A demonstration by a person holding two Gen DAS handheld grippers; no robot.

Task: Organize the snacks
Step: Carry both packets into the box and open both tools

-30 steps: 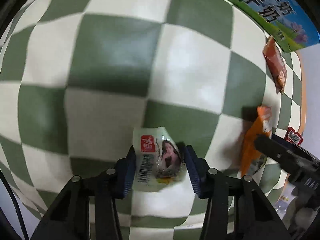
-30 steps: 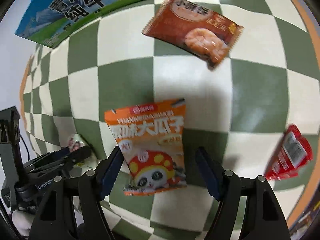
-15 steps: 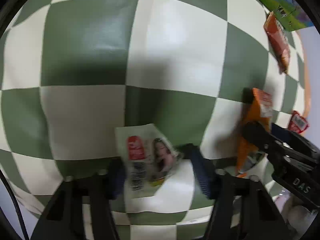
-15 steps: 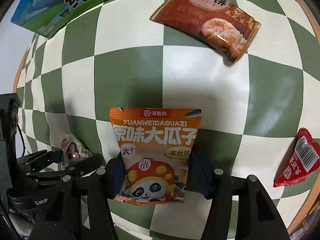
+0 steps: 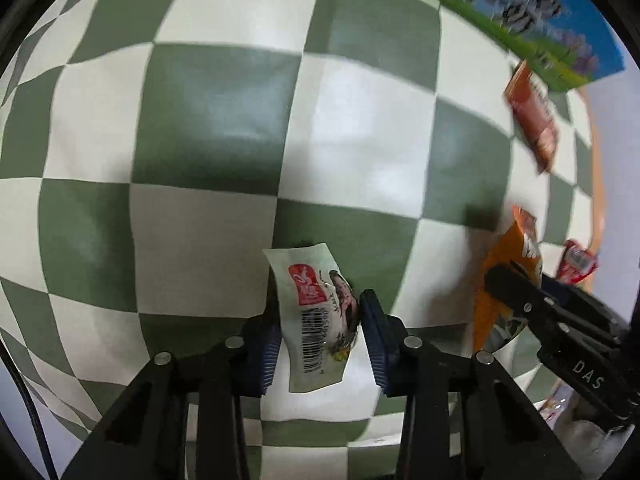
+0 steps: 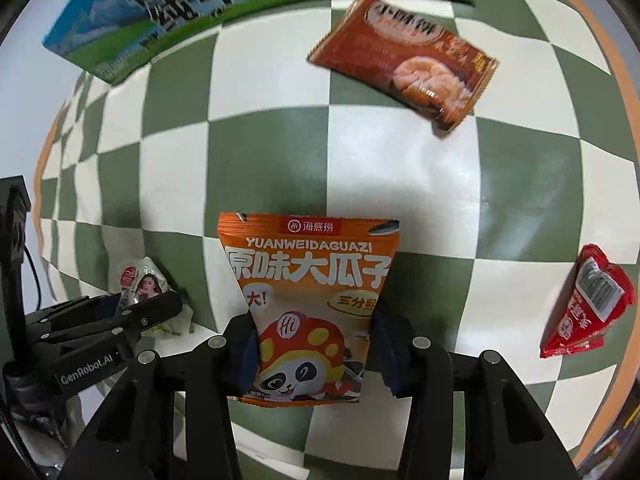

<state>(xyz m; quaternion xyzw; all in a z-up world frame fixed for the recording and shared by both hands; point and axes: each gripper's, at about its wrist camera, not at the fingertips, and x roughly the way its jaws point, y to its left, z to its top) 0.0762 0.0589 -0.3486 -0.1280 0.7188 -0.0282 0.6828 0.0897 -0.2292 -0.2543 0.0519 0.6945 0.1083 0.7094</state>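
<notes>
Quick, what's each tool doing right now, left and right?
Left tool: shut on the small white snack packet.
Right tool: jaws closing, pads pinching the orange seed bag.

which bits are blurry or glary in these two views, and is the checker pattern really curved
Left wrist view: milk box and brown packet smeared by motion blur, soft glare on the checkered cloth. Right wrist view: orange seed bag sharp, box lettering blurred. The curved squares are fisheye distortion in both.
</notes>
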